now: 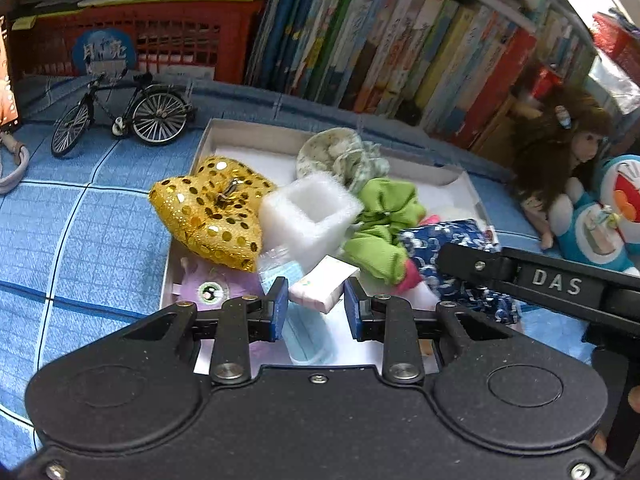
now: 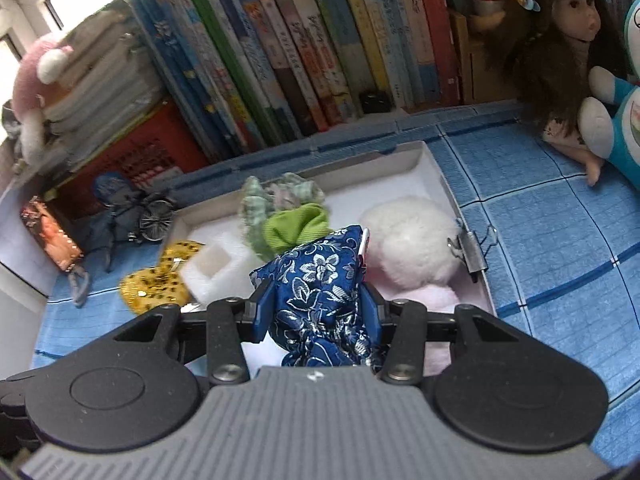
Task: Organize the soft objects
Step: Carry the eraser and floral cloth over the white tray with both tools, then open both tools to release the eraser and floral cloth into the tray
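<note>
Blue checked cloth (image 1: 80, 220) covered the tabletop, books (image 1: 380, 40) lined up behind it. Right hand-held gripper (image 2: 320, 312) was clenched on the blue brocade pouch (image 2: 320, 280), held over the near end of the white box (image 2: 440, 184). Left hand-held gripper (image 1: 316, 304) had a small pink-white packet (image 1: 324, 284) between its pads – looked pinched, contact on the right pad not clear. Box was already crowded: gold sequin piece (image 1: 212, 212) hanging over the left wall, foam block (image 1: 308, 212), green cloth (image 1: 380, 224), floral scrunchie (image 1: 340, 152), blue face mask (image 1: 304, 332), purple toy (image 1: 212, 292), white fluffy plush (image 2: 416, 240). Risks: sequin piece could slide off the rim if nudged; pouch dropped on the pile could roll out; both grippers sat close – a collision looked possible.
</note>
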Available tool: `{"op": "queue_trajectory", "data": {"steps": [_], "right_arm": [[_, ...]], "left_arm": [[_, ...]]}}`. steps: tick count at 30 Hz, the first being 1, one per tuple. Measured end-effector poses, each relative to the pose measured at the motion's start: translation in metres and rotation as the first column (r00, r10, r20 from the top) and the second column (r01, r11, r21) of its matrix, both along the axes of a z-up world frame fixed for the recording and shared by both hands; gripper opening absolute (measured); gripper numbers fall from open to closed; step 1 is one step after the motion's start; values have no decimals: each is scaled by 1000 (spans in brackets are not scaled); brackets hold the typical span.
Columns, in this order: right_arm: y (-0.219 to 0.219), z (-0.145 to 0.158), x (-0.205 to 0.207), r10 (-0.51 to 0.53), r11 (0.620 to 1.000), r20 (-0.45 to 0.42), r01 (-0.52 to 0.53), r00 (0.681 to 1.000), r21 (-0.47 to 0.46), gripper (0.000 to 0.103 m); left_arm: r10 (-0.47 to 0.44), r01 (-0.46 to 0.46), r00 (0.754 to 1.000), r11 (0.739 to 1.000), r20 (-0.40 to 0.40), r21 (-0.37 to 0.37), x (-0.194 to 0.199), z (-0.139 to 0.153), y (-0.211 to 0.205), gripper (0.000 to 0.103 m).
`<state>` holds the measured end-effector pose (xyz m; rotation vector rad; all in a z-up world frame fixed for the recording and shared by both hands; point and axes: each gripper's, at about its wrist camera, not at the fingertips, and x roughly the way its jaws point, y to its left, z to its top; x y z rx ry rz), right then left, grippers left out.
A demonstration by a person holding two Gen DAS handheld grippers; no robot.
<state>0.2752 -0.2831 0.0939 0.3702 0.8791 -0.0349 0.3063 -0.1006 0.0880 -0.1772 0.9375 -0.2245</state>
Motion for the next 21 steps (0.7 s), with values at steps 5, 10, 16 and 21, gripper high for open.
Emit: {"op": "queue_trajectory", "data": {"steps": [5,10,16,21], "right_arm": [[0,-7,4,4,1000,-9,-4,1000,-14,50],[4,-10,10,5,998,-12,-6,1000,-55,50],[7,-12,13,9,994,-10,-10,1000,-109,51],[8,-12,17,-5,993,-9,3,1000,-118,51]], "left_arm": [[24,-24,1000,1000,-9,7,8,-9,5,28],[27,-27,1000,999,0,22,12,-10,2,28],[33,-34,999,998,10,47,16,-13,-2,28],[41,-42,999,997,14,66,23,-13,-4,29]]}}
